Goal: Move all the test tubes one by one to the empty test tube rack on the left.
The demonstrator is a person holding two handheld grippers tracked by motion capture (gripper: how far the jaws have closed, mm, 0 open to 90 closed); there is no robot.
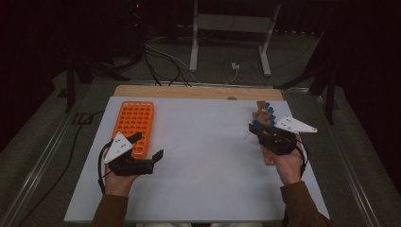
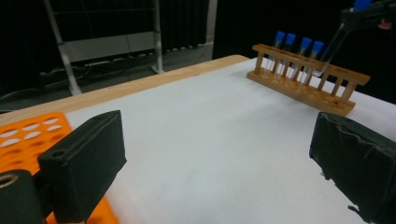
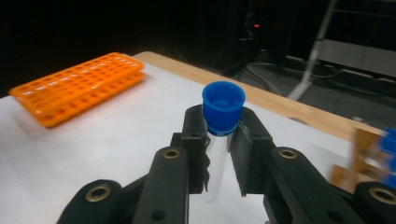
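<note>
- Nearest on the left, the left gripper [image 1: 147,145] sits low over the white table top [image 1: 203,156], jaws spread wide with nothing between them.
- Just beyond it and slightly left lies the orange tube rack [image 1: 134,126], flat on the white surface with its rows of holes bare; the gripper's far jaw hangs right at the rack's near right corner.
- Over on the right, the right gripper [image 1: 256,126] is clamped on a clear test tube [image 3: 215,163] just under its blue cap [image 3: 223,107], holding it clear of the table.
- In the left gripper view that tube [image 2: 329,55] hangs tilted, its rounded end close to the wooden rack [image 2: 308,88].
- The wooden rack runs along the table's right side, with four more blue-capped tubes [image 2: 296,58] standing upright at its far end.
- Farthest back, past the table's bare wooden edge [image 1: 198,91], a grey metal stand [image 1: 231,33] and cables [image 1: 161,61] lie on the floor.
</note>
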